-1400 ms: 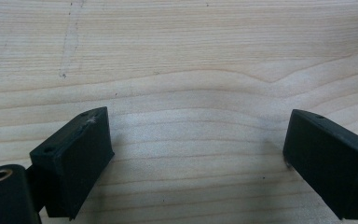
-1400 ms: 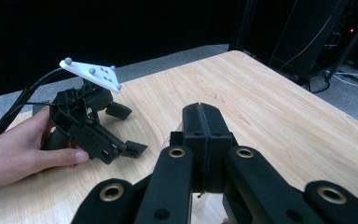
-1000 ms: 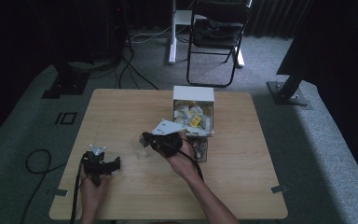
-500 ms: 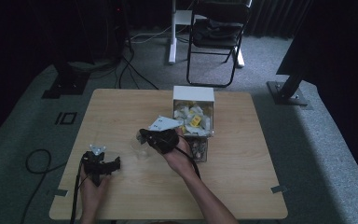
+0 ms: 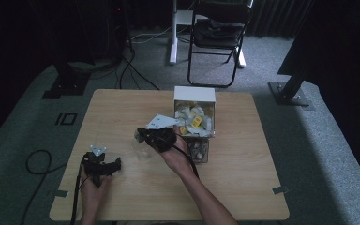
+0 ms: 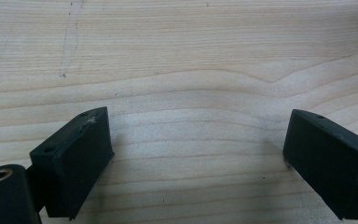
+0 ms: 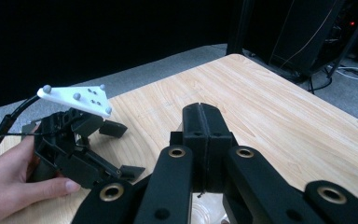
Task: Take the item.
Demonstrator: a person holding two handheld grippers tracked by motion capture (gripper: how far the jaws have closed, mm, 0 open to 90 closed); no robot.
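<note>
Resting on the table [image 5: 243,187], the left hand-held gripper [image 6: 196,158] gapes wide; the right hand-held gripper [image 7: 205,135] is pressed together.

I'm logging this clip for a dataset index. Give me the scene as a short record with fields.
surface: wooden table
left gripper: jaws wide open, nothing between them, over bare wood near the table's front left
right gripper: jaws pressed together; a clear item shows just below them, grip cannot be confirmed
white box: near the table's far edge, open, filled with small packets
beyond table: black folding chair
</note>
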